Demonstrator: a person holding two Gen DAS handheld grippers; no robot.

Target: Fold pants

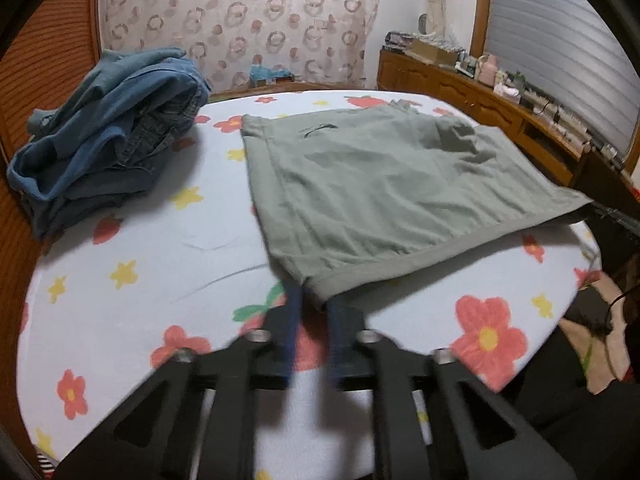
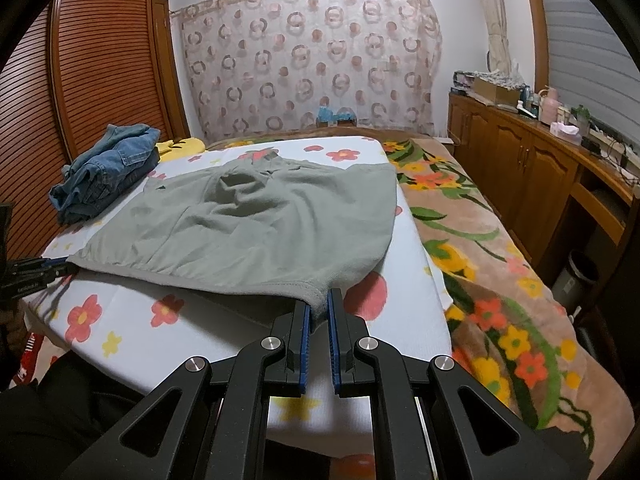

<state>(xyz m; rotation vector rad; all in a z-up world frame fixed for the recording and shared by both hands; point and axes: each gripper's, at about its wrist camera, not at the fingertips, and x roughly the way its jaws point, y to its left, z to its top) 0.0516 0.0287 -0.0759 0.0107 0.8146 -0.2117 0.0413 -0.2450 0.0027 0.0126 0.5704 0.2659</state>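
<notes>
The left gripper (image 1: 314, 300) is nearly pressed together, pinching one near corner of the green pants (image 1: 380, 184) at the hem band. The right gripper (image 2: 319, 308) pinches the other near corner, jaws almost closed on the cloth. The one pair of green pants lies spread on the flowered bed sheet (image 1: 152, 264), one pile of blue denim clothes (image 1: 108, 136) beside it.

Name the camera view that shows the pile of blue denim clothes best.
The left wrist view: the denim pile lies large and close at the left of the flowered sheet, folds and seams distinct. The right wrist view shows the same pile smaller and farther off, beyond the green pants.
</notes>
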